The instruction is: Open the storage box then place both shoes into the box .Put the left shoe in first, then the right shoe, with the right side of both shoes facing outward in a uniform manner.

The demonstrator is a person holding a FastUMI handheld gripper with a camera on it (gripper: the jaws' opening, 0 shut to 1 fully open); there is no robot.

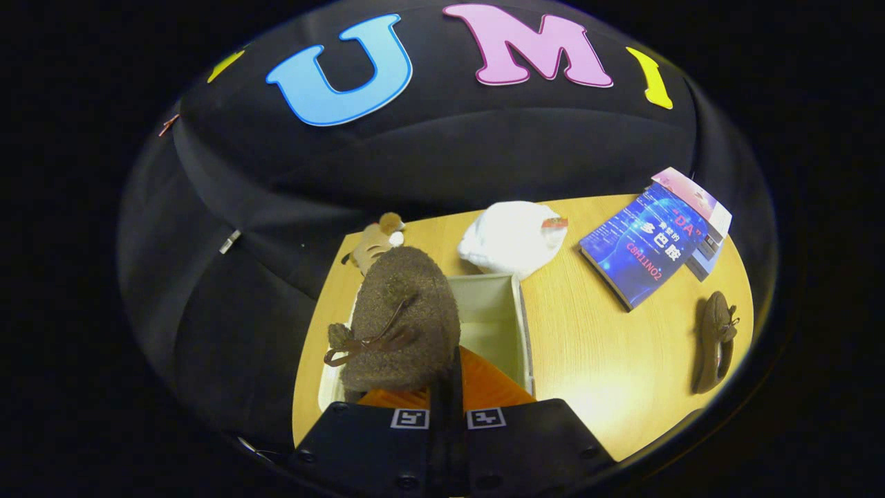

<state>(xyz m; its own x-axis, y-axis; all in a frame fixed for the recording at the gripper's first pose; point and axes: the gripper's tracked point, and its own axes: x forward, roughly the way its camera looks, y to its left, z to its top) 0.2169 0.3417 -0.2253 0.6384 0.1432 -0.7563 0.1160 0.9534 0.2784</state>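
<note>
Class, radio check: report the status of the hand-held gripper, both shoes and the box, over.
Hand-held gripper shut on first shoe, held over open storage box. Second shoe waiting on table, beyond the box. Nothing blocking the box opening.

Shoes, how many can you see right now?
2. One brown shoe is pinched in the gripper above the open storage box; the other shoe lies on the table, beyond the book.

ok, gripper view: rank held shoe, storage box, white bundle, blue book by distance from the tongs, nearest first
1. Held shoe: clamped in the tongs, over the box.
2. Storage box: open, just below and ahead.
3. White bundle: beyond the box's far wall.
4. Blue book: farther off, to the right, near the table's back edge.
</note>
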